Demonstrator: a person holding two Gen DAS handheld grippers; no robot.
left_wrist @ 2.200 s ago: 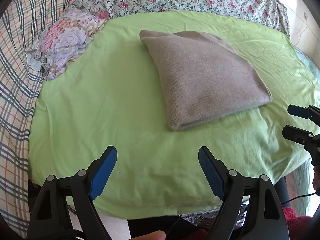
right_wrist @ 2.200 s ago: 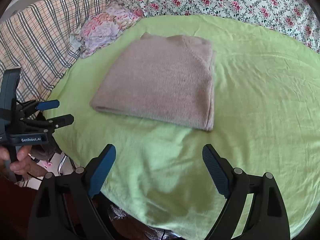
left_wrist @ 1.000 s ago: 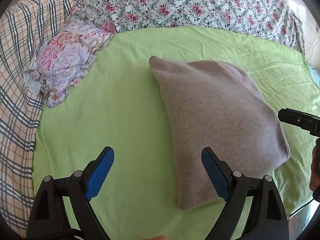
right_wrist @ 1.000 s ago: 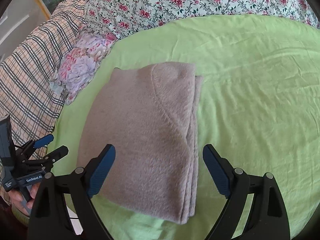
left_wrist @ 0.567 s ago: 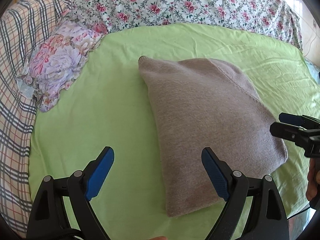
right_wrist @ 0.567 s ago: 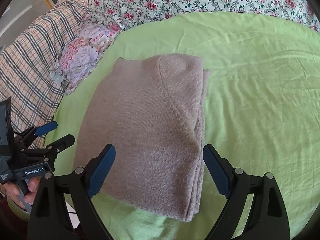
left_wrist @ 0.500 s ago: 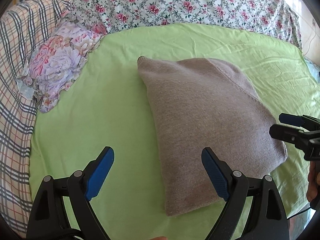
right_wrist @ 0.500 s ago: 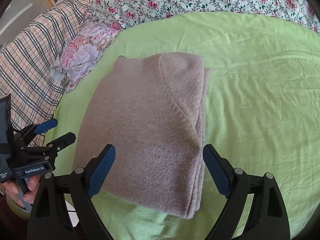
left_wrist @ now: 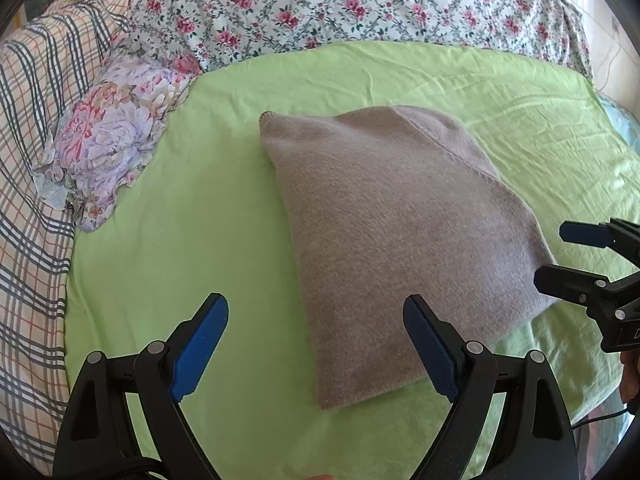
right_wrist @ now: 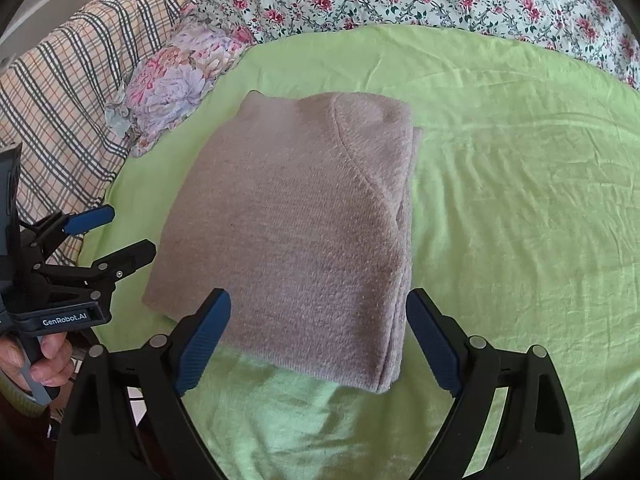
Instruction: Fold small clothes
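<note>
A beige knit garment [left_wrist: 396, 248] lies folded into a neat rectangle at frame centre on the green sheet [left_wrist: 208, 208]. Left gripper [left_wrist: 316, 340] and right gripper [right_wrist: 318, 338] hover apart, empty; folding looks nearly finished.

Sheet [left_wrist: 224, 168]: light green, creased, spread over the bed
Quilt [left_wrist: 360, 4]: white with red roses, bunched along the sheet's far edge
Blanket [left_wrist: 36, 128]: plaid, heaped at the left
Pillow [left_wrist: 108, 140]: pink and lilac flowers, frilled edge, overlapping sheet and blanket
</note>
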